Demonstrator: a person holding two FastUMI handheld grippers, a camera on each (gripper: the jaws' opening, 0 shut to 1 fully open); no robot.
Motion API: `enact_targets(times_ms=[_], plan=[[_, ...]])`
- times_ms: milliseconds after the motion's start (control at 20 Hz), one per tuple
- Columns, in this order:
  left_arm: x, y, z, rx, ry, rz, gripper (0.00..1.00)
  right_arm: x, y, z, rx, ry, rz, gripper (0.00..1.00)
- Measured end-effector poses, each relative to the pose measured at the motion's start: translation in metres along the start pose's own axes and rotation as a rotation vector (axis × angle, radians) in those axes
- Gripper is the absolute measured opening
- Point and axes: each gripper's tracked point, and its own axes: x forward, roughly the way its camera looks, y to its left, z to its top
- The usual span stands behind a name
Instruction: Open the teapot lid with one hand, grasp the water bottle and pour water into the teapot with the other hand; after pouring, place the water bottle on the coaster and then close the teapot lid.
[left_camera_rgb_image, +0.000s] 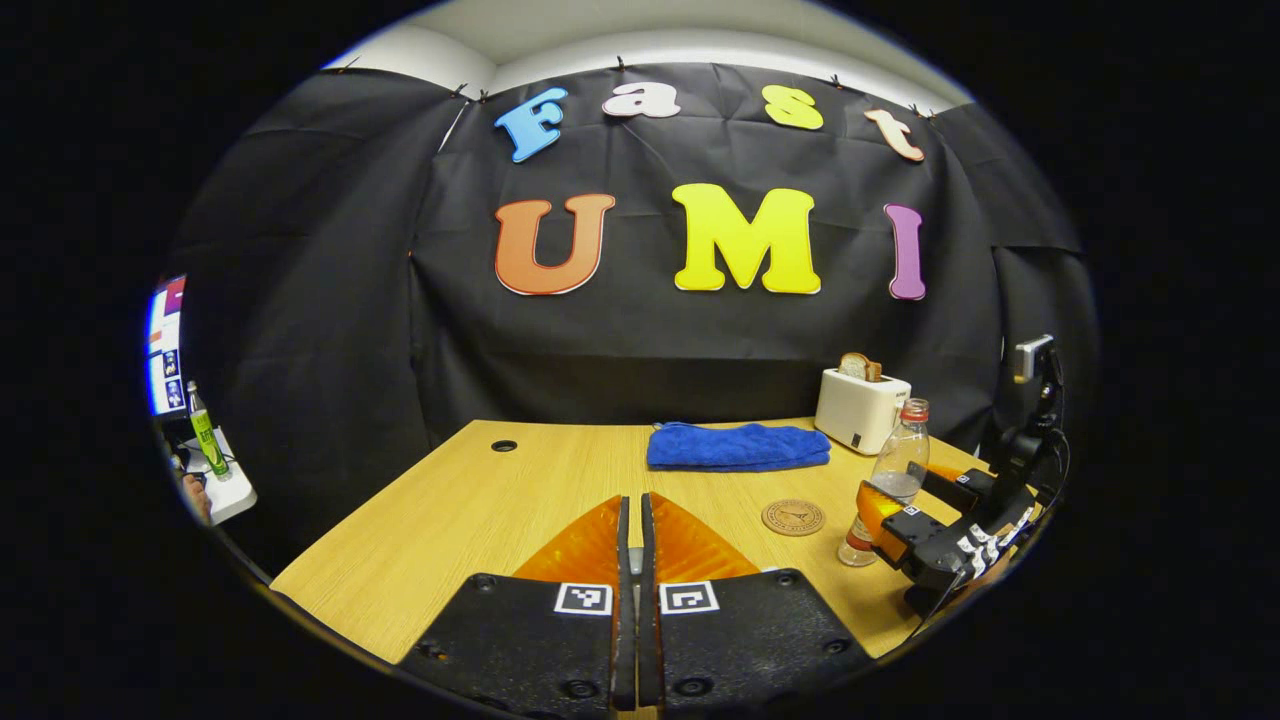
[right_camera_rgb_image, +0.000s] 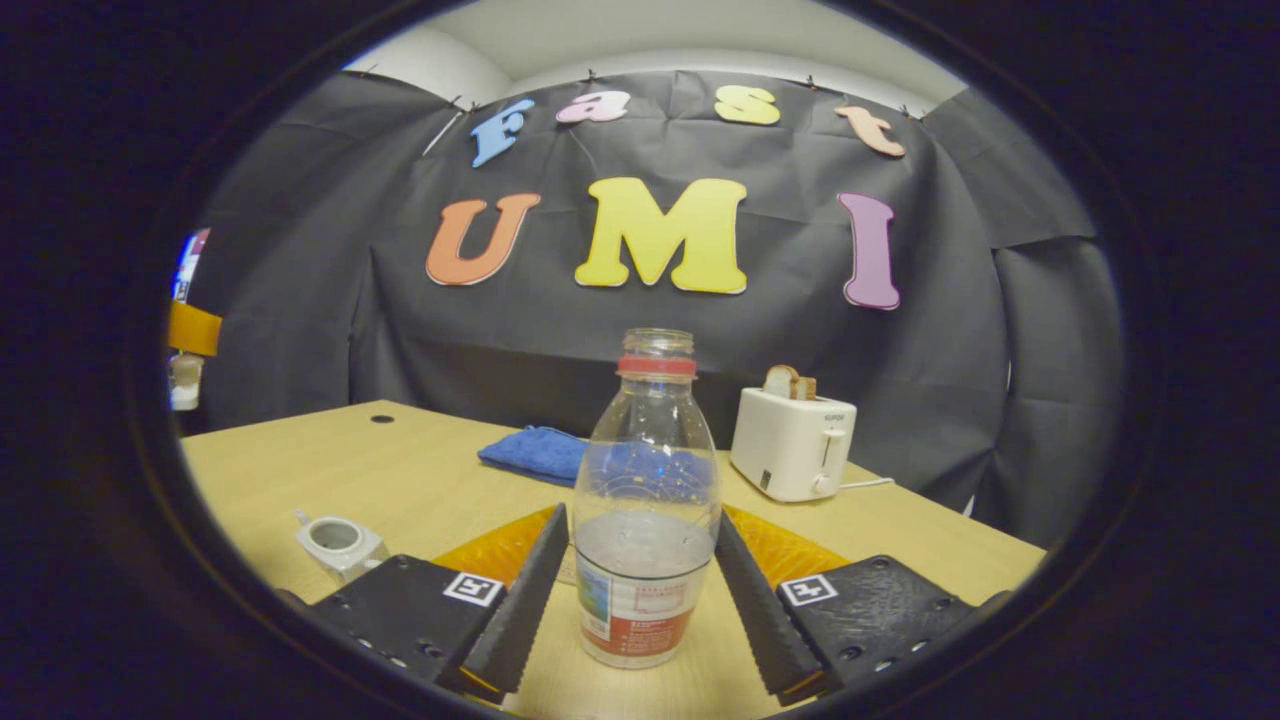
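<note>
A clear, capless water bottle, partly filled, stands upright on the wooden table. My right gripper is open with a finger close on each side of it, and a thin gap shows at the left finger. The left gripper view shows the bottle and right gripper just right of the round brown coaster. The white teapot sits at the lower left with its top open. My left gripper is shut on a small grey piece, apparently the teapot lid's knob; a white lid hangs at the far left.
A folded blue cloth lies at the back of the table, and a white toaster holding bread stands to its right. A small hole marks the tabletop at the back left. A side stand with a green bottle is off the table's left.
</note>
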Motion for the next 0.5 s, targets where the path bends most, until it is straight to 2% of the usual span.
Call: enact_targets(times_ms=[50,100,250,350,500], plan=[[-0.002,0.009,0.002,-0.008,-0.007,0.012,0.04,-0.001,0.004,0.001,0.004,0.003,0.022,0.78],[-0.004,0.017,0.004,-0.004,-0.012,0.022,0.04,-0.006,0.006,0.004,-0.028,0.013,0.031,0.75],[-0.008,0.040,0.005,0.008,-0.016,0.065,0.03,-0.013,0.008,0.015,-0.133,0.012,0.031,0.75],[-0.015,0.054,0.010,0.015,-0.029,0.094,0.03,-0.018,0.008,0.026,-0.283,0.004,-0.004,0.75],[-0.020,0.065,0.014,-0.013,-0.048,0.087,0.03,-0.021,0.014,0.030,-0.450,-0.006,-0.026,0.75]])
